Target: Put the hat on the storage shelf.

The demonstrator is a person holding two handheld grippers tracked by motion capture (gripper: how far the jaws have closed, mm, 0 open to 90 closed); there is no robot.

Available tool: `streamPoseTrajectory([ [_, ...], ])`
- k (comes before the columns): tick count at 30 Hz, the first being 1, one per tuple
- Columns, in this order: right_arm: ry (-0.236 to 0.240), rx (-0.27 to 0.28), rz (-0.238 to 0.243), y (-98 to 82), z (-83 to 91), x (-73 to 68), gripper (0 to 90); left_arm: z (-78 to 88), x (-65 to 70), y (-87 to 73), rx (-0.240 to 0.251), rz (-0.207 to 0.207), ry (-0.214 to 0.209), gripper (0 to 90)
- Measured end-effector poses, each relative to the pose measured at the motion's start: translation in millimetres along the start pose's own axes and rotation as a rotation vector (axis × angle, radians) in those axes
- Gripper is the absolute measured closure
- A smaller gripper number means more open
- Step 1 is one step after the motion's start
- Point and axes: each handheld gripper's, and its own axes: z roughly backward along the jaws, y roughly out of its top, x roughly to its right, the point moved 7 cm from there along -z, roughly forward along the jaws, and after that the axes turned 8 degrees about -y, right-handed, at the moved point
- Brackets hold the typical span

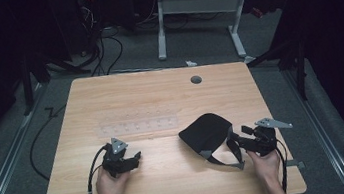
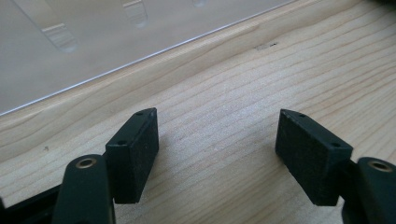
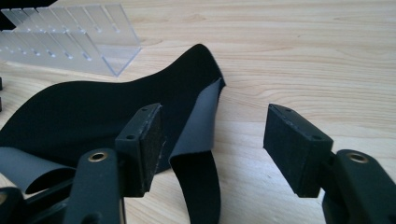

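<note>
On the wooden worktop [image 1: 159, 93], a clear plastic rack [image 1: 136, 127] lies across the middle, just beyond the left gripper [image 1: 132, 158], whose fingers [image 2: 133, 149] are spread wide over bare wood with nothing between them, and a small grey round cap [image 1: 196, 79] sits near the far edge. The black fabric mask [image 1: 207, 132] lies flat right of centre, near the rack's end, its long axis running from far-left to near-right with its strap [image 1: 226, 163] trailing toward the person. The right gripper [image 1: 239, 143] sits just beside that strap, fingers [image 3: 294, 144] released and apart, the strap's loop lying loose between them.
</note>
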Motion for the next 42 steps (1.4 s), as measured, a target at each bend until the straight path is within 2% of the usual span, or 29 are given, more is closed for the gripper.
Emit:
streamPoseTrajectory([
  [11,0.056,-0.053,-0.016,3.8,-30.5,-7.5,36.2,-0.2,0.6,-0.2,0.000,-0.001,-0.002,30.5],
  [15,0.085,-0.081,-0.037,2.3,-39.3,-11.0,37.9,-0.2,0.6,-0.2,0.001,0.000,-0.001,30.4],
  [20,0.101,-0.095,-0.005,4.1,-47.1,-16.8,42.3,-0.2,0.7,-0.2,0.000,0.000,-0.001,30.3],
  [29,0.145,-0.139,-0.018,-1.1,-60.7,-21.7,45.8,-0.3,0.7,-0.2,0.001,0.001,-0.001,30.3],
  [36,0.151,-0.170,-0.004,-6.0,-64.6,-22.2,56.0,-0.5,0.7,-0.1,0.002,0.001,0.001,30.3],
  [42,0.208,-0.165,-0.036,-6.4,-61.5,-21.0,66.7,-0.7,0.6,0.0,0.002,0.001,0.002,30.3],
])
